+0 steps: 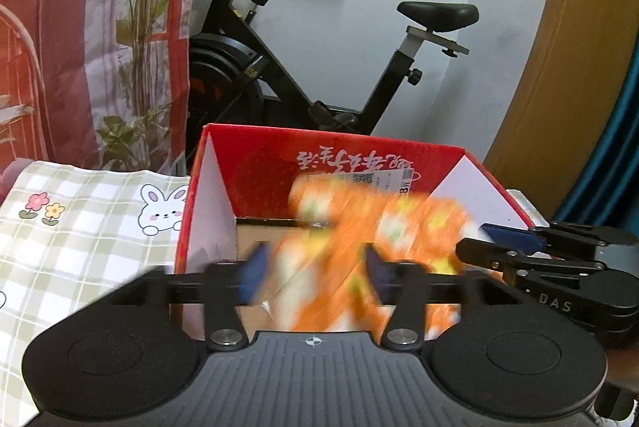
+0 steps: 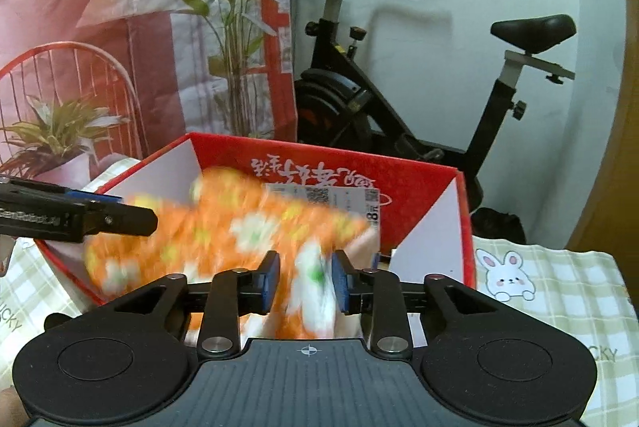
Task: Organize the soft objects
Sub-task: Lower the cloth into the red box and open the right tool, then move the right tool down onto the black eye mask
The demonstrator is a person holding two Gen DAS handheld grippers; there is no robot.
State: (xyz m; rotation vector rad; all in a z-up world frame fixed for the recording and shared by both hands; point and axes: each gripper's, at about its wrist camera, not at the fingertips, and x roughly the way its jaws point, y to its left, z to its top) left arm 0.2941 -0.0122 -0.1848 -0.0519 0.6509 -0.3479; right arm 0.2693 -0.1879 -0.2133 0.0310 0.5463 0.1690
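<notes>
Both grippers hang over the open red box (image 1: 255, 163) so the orange flowered cloth (image 2: 223, 227) lands inside: the left gripper (image 1: 315, 273) stands wide apart, the right gripper (image 2: 305, 277) narrowly parted around a loose fold.

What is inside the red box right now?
An orange flowered cloth, blurred, hangs over and into the red box. A strip of bare cardboard floor shows; the cloth covers the rest.
</notes>
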